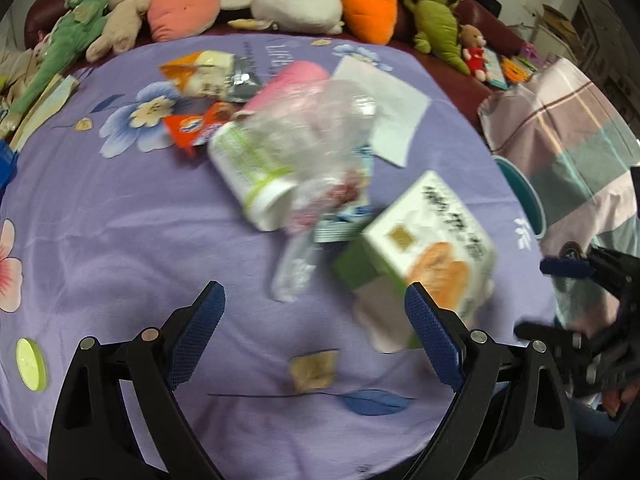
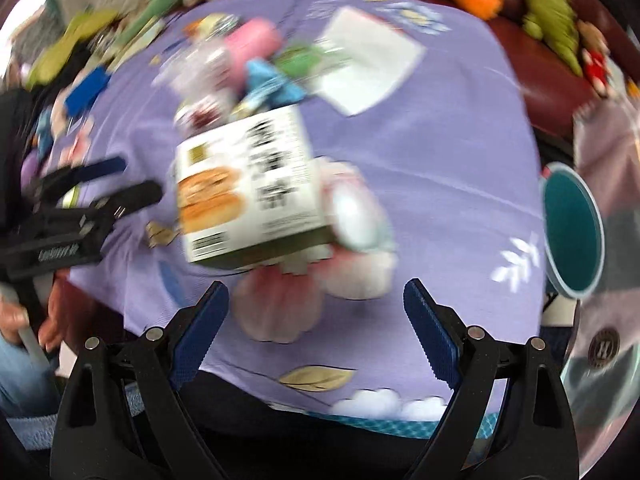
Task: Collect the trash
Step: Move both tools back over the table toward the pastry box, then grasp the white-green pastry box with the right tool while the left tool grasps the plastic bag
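Left tool spread wide, holding nothing, right tool likewise gaping, snack box ahead

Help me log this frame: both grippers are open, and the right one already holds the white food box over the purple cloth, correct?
Not quite: the right gripper is open and empty. In the right wrist view the white food box lies ahead of its fingertips on the purple cloth. The left gripper is open too.

The left hand-held gripper has its two blue-padded fingers spread wide, nothing between them. The right hand-held gripper is likewise spread wide and empty-jawed, its fingers pointing forward, to the right of the left one.
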A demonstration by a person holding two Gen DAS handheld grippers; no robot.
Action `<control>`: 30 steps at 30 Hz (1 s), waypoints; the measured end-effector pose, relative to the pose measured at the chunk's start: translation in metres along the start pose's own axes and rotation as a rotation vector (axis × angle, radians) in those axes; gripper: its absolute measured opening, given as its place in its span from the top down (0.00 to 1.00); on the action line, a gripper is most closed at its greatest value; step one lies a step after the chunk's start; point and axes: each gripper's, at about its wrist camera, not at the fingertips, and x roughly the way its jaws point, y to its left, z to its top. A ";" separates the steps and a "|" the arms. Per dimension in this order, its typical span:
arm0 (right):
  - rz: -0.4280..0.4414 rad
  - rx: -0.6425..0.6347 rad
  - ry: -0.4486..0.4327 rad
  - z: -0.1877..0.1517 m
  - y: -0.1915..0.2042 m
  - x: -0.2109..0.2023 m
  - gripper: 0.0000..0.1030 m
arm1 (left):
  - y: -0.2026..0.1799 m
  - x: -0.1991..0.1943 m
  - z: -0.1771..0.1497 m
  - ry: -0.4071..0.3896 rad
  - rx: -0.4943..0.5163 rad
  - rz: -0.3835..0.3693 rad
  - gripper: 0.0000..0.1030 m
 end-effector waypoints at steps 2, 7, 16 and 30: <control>0.001 -0.038 0.020 -0.001 0.017 0.009 0.17 | 0.013 0.005 0.002 -0.002 -0.017 0.003 0.11; -0.041 -0.072 0.043 0.002 0.039 0.034 0.17 | 0.039 0.021 0.005 0.015 -0.095 -0.008 0.11; -0.070 0.037 -0.040 0.041 0.006 0.024 0.17 | 0.050 0.033 0.006 0.034 -0.131 -0.014 0.11; -0.040 0.168 -0.104 0.094 -0.060 0.017 0.62 | 0.044 0.037 0.041 0.011 -0.118 -0.016 0.11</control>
